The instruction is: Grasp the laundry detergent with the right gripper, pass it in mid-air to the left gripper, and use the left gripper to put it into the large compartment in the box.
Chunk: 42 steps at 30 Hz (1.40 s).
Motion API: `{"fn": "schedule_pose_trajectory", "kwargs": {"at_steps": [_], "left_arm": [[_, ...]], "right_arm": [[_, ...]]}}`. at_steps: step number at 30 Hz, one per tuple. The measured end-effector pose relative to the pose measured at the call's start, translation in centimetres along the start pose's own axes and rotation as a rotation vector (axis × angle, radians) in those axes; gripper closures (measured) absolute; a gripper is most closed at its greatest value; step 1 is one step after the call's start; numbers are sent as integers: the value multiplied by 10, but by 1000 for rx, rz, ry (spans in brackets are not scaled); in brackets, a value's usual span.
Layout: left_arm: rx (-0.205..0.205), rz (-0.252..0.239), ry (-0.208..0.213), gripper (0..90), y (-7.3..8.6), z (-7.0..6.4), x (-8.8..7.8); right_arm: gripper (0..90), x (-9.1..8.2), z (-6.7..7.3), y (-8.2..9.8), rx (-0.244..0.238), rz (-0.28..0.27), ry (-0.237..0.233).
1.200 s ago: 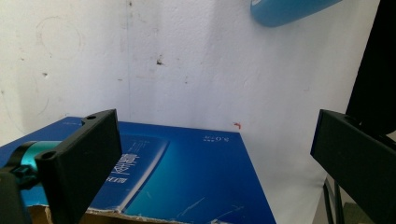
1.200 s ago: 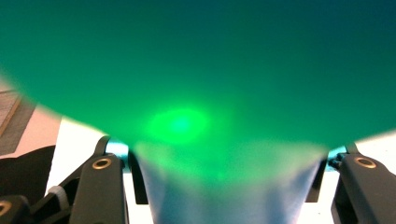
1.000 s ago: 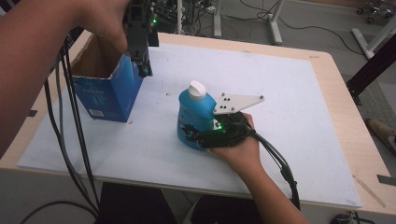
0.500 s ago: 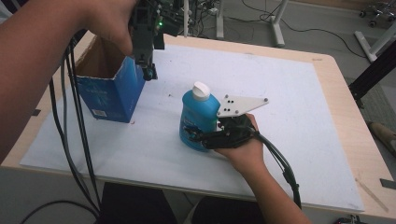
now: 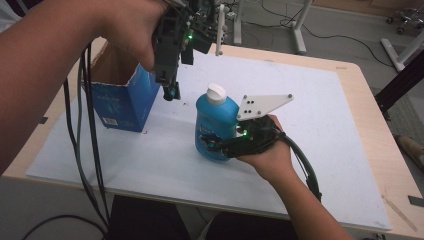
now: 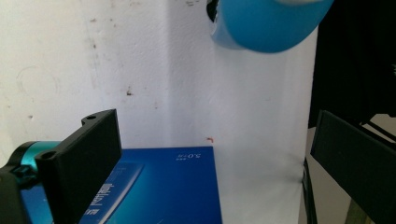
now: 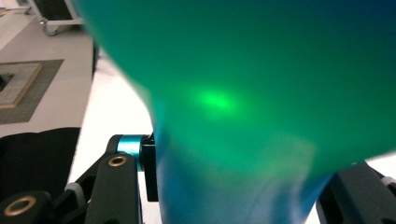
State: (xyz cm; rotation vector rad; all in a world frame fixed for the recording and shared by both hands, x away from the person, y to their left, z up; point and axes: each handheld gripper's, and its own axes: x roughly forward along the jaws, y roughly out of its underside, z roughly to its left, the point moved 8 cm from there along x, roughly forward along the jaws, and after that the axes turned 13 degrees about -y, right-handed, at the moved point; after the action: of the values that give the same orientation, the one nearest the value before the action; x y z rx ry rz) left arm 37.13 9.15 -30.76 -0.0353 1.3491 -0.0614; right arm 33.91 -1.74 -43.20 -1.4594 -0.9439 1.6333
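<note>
A: A white sheet covers the wooden bench [image 5: 350,95]; where's the blue plastic bottle with the white cap [image 5: 214,117]?

B: Upright mid-sheet, beside the open blue cardboard box [image 5: 120,102]; the right gripper [image 5: 220,145] has its fingers clamped low on its body, probably to steady it.

A: And the left gripper [image 5: 171,90]?

B: Hanging above the box's edge, fingers spread wide, empty; likely free to help.

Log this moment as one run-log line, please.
right gripper: jaws shut on blue bottle, upright on white mat | left gripper: jaws open, empty, beside blue box

One bottle [image 5: 216,122], one box [image 5: 122,97].
</note>
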Motion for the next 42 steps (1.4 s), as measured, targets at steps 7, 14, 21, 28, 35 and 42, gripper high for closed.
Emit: {"fn": "schedule_pose_trajectory", "kwargs": {"at_steps": [7, 14, 21, 28, 35, 42], "left_arm": [[11, 4, 14, 17, -6, -11, -5], [16, -2, 36, 18, -14, -22, -5], [30, -11, 44, 17, -23, -29, -7], [9, -31, 56, 18, -27, -33, -6], [1, -29, 38, 18, -32, -33, -3], [-17, -26, 25, 28, -35, -31, -3]], "right_arm": [[459, -3, 5, -20, -27, 18, -87], [460, 2, 9, -30, -54, 56, -165], [460, 4, 7, -39, -62, 49, -204], [460, 7, 6, -46, -60, 54, -225], [460, 11, 6, -48, -54, 49, -235], [460, 11, 6, -48, -62, 45, -230]]}}
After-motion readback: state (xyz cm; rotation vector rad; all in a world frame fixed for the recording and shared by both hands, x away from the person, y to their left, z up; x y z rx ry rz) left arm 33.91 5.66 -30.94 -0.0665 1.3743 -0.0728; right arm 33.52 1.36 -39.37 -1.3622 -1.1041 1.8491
